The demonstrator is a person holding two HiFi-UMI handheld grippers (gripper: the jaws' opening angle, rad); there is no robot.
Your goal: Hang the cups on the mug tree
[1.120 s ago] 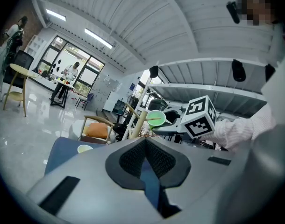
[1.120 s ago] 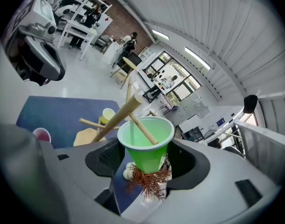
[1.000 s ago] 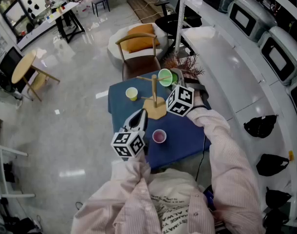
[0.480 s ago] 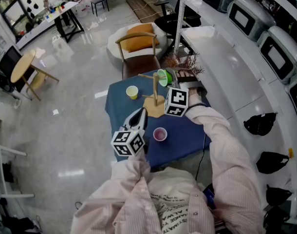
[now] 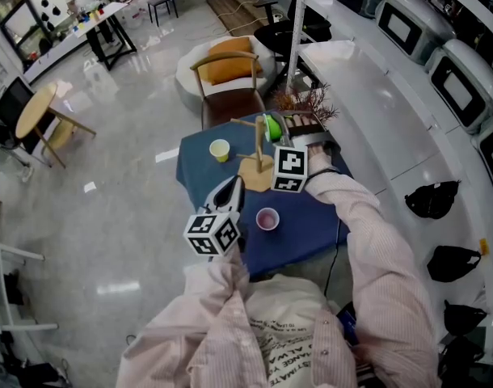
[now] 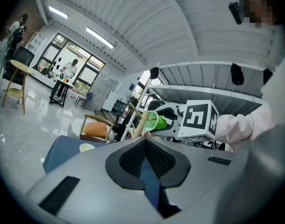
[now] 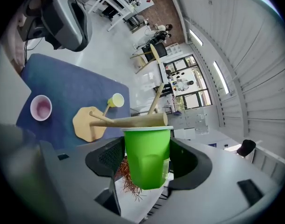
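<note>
A wooden mug tree (image 5: 256,145) stands on its flat base (image 5: 257,175) at the back of the blue table (image 5: 311,233). My right gripper (image 5: 274,129) is shut on a green cup (image 5: 270,126), held on its side right at the top of the tree. In the right gripper view the green cup (image 7: 147,155) sits between the pads with its rim against the tree's post (image 7: 133,121). A yellow cup (image 5: 220,149) stands at the table's far left, a pink cup (image 5: 267,218) nearer the front. My left gripper (image 5: 229,191) hovers shut and empty over the table's front left.
A wooden chair with an orange cushion (image 5: 230,75) stands just behind the table. A dried reddish plant (image 5: 307,103) and a dark tray (image 5: 307,126) lie at the table's back right. A long white counter (image 5: 368,95) runs along the right.
My right gripper has shifted left toward the tree top and rolled, so the green cup's mouth now faces sideways rather than up. The left gripper has stayed put.
</note>
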